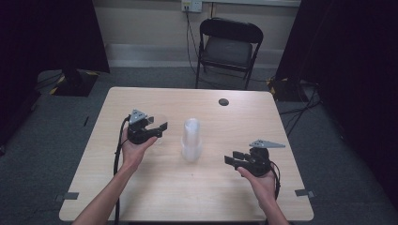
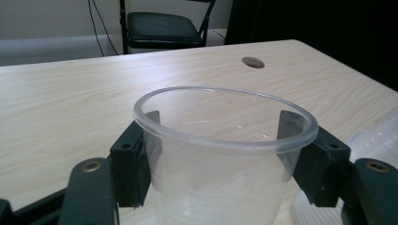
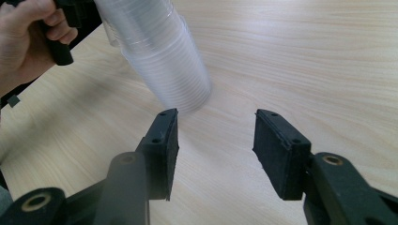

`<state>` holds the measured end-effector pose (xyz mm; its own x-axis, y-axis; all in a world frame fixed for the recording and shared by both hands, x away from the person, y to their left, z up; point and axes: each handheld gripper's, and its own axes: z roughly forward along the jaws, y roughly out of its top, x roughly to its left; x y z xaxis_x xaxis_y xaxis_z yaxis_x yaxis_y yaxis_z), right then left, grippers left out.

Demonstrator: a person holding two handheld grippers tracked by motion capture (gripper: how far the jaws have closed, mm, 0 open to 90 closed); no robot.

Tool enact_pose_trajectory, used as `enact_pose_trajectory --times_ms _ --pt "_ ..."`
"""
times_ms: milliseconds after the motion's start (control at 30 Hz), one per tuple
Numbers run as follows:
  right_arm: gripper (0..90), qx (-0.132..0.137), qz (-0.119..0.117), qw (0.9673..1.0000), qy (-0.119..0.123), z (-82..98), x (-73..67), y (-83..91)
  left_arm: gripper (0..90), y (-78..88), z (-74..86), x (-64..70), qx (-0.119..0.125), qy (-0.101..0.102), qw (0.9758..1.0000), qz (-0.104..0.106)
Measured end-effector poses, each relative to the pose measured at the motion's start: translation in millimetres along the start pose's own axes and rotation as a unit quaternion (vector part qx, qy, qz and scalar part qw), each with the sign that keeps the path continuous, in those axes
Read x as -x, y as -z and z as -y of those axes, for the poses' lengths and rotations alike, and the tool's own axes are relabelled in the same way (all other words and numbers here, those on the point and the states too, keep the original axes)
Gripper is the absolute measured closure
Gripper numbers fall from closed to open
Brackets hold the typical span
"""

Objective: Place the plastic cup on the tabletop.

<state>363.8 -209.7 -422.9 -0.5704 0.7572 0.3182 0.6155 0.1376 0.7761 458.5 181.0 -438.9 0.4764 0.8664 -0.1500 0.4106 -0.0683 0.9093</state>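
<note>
Fingers, left gripper (image 2: 220,161): my two black pads sit against opposite walls of a single clear cup (image 2: 220,154), just under its rim; I hold it upright, mouth up.
Fingers, right gripper (image 3: 213,152): spread wide apart, nothing between them, aimed toward the cup stack (image 3: 159,61).
Single cup, position: in the high view it rides in my left gripper (image 1: 159,129), left of the stack and apart from it; whether it rests on the surface (image 1: 155,187) or hangs just above it I cannot tell.
Cup stack, position: standing near the middle of the surface (image 1: 191,140), between my two hands.
Done, as judged: one cup is separated and gripped.
Left, as judged: setting this cup down; the stack remains tall.
</note>
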Motion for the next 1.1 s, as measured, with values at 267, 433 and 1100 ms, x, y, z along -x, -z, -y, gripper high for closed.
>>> enact_pose_trajectory --times_ms 267,433,1100 --pt "50.2 -0.006 0.007 1.0000 0.001 1.3 -3.0 -1.8 30.7 -10.6 5.1 3.8 -0.004 -0.013 0.9999 -0.008" --pt "50.1 -0.009 0.006 0.9999 0.003 3.8 -4.0 -2.6 29.9 -11.5 10.6 2.2 -0.005 -0.013 0.9998 -0.016" --pt "47.9 -0.005 0.016 0.9998 -0.005 4.4 -2.0 -0.6 28.4 -12.9 18.0 2.3 -0.021 -0.023 0.9995 -0.009"
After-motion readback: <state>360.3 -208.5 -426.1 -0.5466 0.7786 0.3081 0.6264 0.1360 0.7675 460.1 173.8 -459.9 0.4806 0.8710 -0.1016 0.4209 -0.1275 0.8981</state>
